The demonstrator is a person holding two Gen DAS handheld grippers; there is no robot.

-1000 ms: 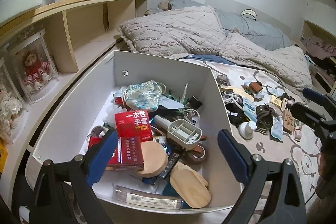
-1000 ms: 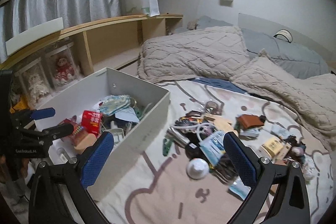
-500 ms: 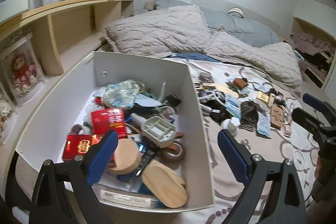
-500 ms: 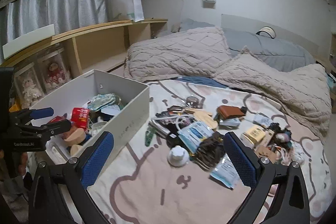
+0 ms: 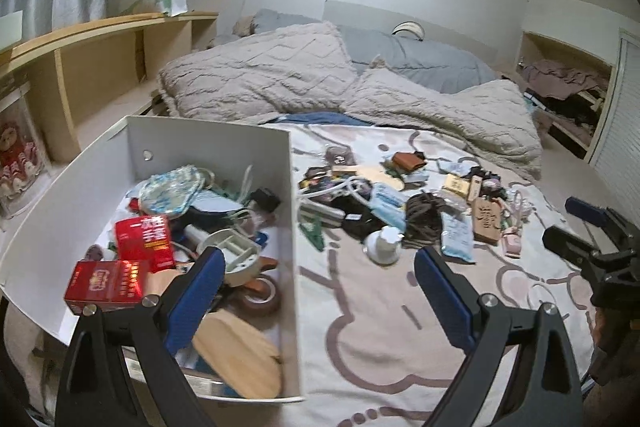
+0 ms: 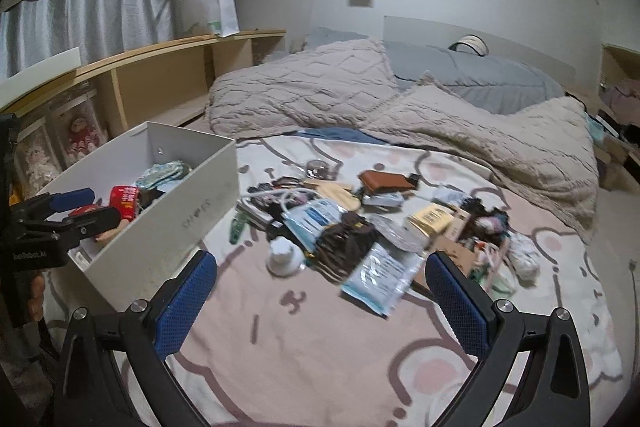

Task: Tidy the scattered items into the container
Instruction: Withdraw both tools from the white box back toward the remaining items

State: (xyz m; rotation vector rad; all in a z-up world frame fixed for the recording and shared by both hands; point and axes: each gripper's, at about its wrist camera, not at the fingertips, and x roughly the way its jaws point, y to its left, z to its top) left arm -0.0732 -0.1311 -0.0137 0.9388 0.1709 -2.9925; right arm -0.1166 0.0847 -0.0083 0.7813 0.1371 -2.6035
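Note:
A white box [image 5: 294, 195] [image 6: 192, 211] sits on the bed at the left, holding red packets [image 5: 145, 238], a tape roll [image 5: 258, 295] and wooden pieces [image 5: 236, 359]. To its right lies a heap of scattered items: a white cap [image 5: 383, 247] [image 6: 285, 255], blue-white packets [image 6: 380, 277], a brown wallet [image 6: 384, 181], a dark hair piece [image 5: 424, 219]. My left gripper [image 5: 318, 301] hovers open over the box's right wall, nothing between its fingers. My right gripper [image 6: 322, 307] stands open above the bedsheet, just in front of the heap, empty.
Beige pillows [image 6: 304, 95] and a grey duvet [image 6: 472, 75] fill the far end of the bed. A wooden shelf unit [image 5: 100, 67] with dolls runs along the left. A person's hand [image 6: 34, 301] holds the left gripper's handle.
Both grippers have swung to the right: the box has slid left in both views and the heap on the sheet now lies ahead. Neither gripper's opening changed.

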